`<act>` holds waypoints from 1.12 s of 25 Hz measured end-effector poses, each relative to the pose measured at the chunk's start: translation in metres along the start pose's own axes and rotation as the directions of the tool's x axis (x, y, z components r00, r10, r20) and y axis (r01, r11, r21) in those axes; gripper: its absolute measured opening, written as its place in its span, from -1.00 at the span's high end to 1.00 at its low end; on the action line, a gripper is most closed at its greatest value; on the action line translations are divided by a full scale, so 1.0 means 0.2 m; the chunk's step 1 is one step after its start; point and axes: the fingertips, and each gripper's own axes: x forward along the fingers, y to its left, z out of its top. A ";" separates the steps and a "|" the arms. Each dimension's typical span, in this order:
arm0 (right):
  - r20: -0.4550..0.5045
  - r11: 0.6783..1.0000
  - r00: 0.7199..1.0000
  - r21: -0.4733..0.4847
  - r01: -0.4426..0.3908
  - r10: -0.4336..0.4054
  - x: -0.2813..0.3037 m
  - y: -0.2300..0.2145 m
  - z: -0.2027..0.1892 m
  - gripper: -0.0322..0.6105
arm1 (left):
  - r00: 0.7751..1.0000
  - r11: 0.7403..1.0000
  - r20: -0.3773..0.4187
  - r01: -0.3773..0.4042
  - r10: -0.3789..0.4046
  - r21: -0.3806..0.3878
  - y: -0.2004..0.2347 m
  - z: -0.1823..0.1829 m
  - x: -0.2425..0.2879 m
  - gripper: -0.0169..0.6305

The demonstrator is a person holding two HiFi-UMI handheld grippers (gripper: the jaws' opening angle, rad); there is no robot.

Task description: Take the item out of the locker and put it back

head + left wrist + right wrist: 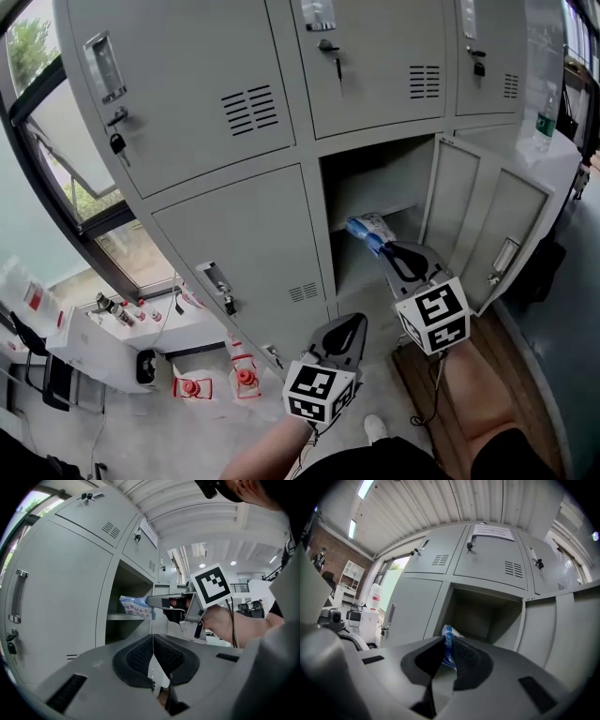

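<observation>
Window (56, 155) at L, grey floor (141, 433), white table (84, 353) below it, ribbed ceiling (454, 501) w/ strip lights (365, 487)

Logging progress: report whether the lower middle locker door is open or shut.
Open: the door stands swung out rightward, exposing the compartment.

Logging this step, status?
Right gripper shut on blue-white packet, at open locker's mouth. Left gripper shut, empty, short of locker. Door swung wide, nothing blocking.
</observation>
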 end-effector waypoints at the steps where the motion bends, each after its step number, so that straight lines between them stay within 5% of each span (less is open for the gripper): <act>1: 0.004 1.000 1.000 -0.006 -0.003 0.003 0.04 -0.03 0.01 0.60 | 1.000 1.000 0.000 -0.005 0.005 0.002 0.01 0.00 0.03 0.89; 28: -0.080 0.985 0.992 -0.139 -0.106 0.096 0.81 -0.39 -0.11 0.60 | 0.996 0.996 -0.018 -0.091 0.091 0.008 0.25 0.03 0.54 0.89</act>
